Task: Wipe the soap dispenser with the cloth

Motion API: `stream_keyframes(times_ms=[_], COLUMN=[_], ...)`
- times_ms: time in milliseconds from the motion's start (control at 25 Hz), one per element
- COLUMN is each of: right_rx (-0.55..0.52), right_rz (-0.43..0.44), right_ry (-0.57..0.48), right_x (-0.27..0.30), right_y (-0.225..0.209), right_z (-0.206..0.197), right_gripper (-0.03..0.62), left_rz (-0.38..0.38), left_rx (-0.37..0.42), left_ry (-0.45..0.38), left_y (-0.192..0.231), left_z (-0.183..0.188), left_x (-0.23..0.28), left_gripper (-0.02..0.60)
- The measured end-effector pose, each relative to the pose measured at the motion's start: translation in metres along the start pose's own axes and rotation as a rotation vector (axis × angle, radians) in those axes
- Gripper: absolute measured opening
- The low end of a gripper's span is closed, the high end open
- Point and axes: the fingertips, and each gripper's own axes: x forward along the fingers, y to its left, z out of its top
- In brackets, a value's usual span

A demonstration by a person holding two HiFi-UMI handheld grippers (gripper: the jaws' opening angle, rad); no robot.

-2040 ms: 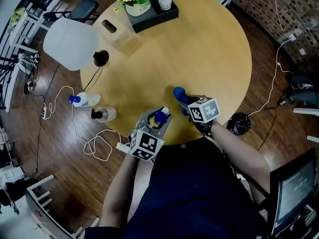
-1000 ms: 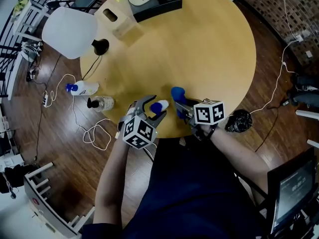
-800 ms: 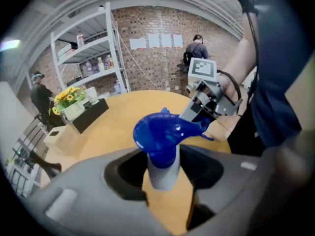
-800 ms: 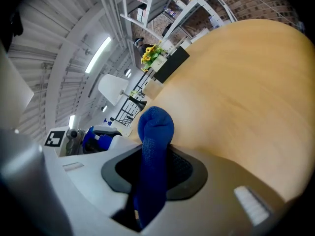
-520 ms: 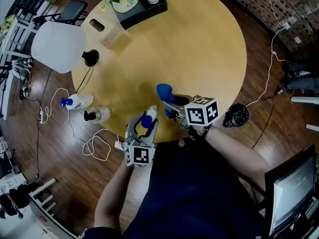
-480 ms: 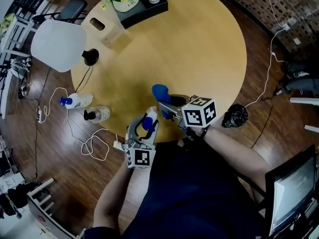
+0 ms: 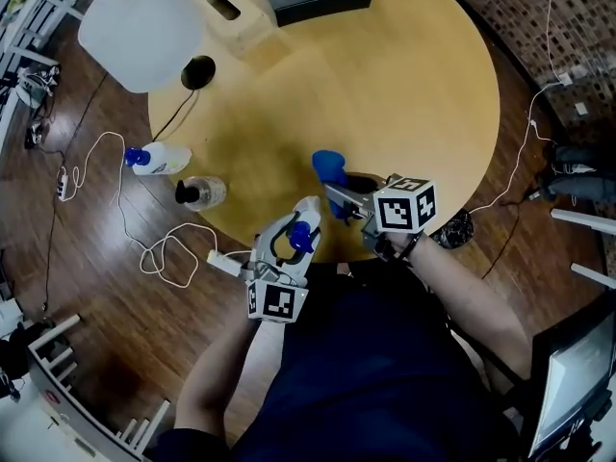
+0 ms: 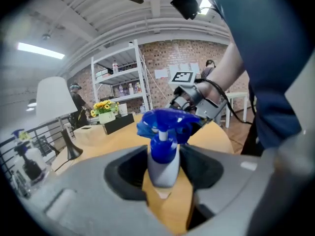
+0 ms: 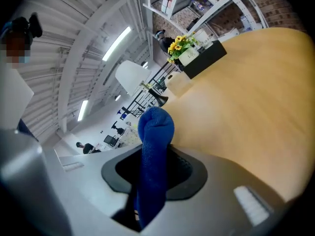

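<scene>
Over round table's [image 7: 404,94] edge, left gripper [image 7: 295,231] clamps soap dispenser [image 7: 306,212].

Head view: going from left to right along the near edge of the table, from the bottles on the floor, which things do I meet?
White bottle with a blue cap → clear bottle with a black pump → soap dispenser → blue cloth → black bag on the floor.

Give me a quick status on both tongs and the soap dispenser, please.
Left tongs just closed on soap dispenser. Right tongs shut on blue cloth. Cloth close to dispenser, nothing between.
</scene>
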Motion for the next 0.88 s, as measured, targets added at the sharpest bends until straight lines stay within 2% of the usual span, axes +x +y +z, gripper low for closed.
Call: stream_keyframes(times_ms=[120, 200, 320, 400, 480, 680, 760, 840, 880], right_rx=[0.024, 0.063, 0.183, 0.261, 0.271, 0.137, 0.091, 0.1, 0.148], right_rz=[0.149, 0.255, 0.319, 0.309, 0.28, 0.074, 0.023, 0.038, 0.074], right_ry=[0.06, 0.066, 0.033, 0.037, 0.077, 0.204, 0.236, 0.199, 0.146], right_x=[0.013, 0.022, 0.036, 0.044, 0.053, 0.064, 0.064, 0.06, 0.055], right_y=[0.024, 0.044, 0.046, 0.034, 0.022, -0.009, -0.012, -0.005, 0.001], right_z=[-0.015, -0.02, -0.023, -0.031, -0.045, -0.071, -0.075, -0.066, -0.055], right_gripper=[0.11, 0.11, 0.11, 0.11, 0.107, 0.105, 0.105, 0.106, 0.107], left_rz=[0.013, 0.005, -0.013, -0.018, -0.018, -0.029, -0.029, -0.03, -0.03], left_rx=[-0.095, -0.123, -0.153, -0.158, -0.16, -0.162, -0.165, -0.165, -0.164], left_ry=[-0.007, -0.004, -0.009, -0.012, -0.012, -0.011, -0.003, 0.007, 0.008], left_y=[0.011, 0.014, 0.017, 0.018, 0.018, 0.018, 0.018, 0.017, 0.016], left_z=[-0.005, -0.005, -0.003, -0.004, -0.005, -0.006, -0.007, -0.008, -0.009], left_x=[-0.01, -0.013, -0.017, -0.018, -0.018, -0.018, -0.019, -0.019, -0.019], left_gripper=[0.206, 0.206, 0.206, 0.206, 0.206, 0.206, 0.207, 0.207, 0.207])
